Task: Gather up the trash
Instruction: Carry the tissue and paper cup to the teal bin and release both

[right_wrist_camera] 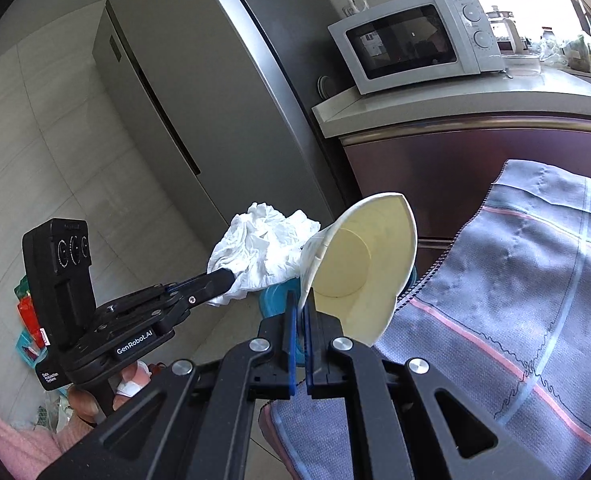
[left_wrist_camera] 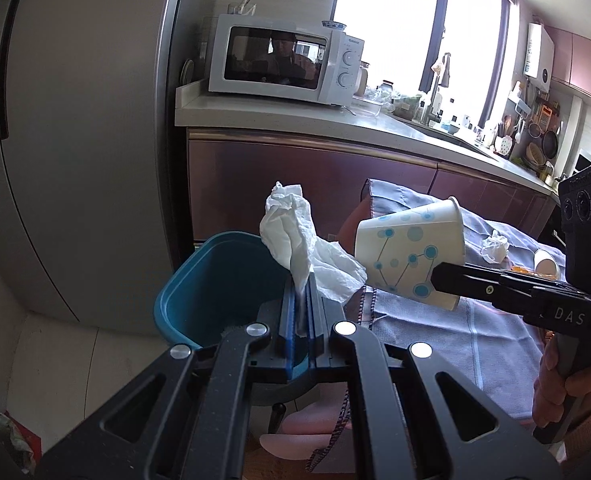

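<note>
My left gripper is shut on a crumpled white tissue, held above the right rim of a blue bin. From the right wrist view, the same tissue hangs off the left gripper at centre left. My right gripper is shut on the rim of a paper cup, which lies on its side with its cream inside facing the camera. In the left wrist view the cup shows blue dots, pinched by the right gripper just right of the tissue.
A table under a grey-blue cloth stands right of the bin, with another tissue ball and an eggshell on it. A tall steel fridge rises at left. A microwave sits on the counter behind. Packaging lies on the floor.
</note>
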### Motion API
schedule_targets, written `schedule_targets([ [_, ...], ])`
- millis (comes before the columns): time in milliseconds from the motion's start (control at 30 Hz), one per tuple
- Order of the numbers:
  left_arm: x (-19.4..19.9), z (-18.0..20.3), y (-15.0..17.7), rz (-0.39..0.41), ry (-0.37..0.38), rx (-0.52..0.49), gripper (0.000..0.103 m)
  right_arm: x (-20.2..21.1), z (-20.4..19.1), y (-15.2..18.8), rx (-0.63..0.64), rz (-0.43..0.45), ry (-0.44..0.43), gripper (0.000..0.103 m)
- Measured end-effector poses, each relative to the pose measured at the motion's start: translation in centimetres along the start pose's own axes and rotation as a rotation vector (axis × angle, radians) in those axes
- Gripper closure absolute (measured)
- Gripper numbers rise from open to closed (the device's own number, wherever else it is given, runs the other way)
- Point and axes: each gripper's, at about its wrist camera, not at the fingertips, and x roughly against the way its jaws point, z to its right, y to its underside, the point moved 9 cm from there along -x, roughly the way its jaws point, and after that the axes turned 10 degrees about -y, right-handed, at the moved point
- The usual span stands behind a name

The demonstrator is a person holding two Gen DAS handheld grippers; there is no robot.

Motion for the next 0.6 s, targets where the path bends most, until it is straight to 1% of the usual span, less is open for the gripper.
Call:
schedule_targets([
  [233, -1.6, -0.6, -0.2, -0.014, -0.025, 0.004, 0.098, -2.1, 0.3, 0.1, 0.000, -0.038, -0.008, 0.101],
  [600, -5.8, -2.2, 0.8, -0.084, -0.061, 0.026, 0.098, -5.9, 1.8, -0.2, -0.022, -0.105, 0.002, 0.101],
])
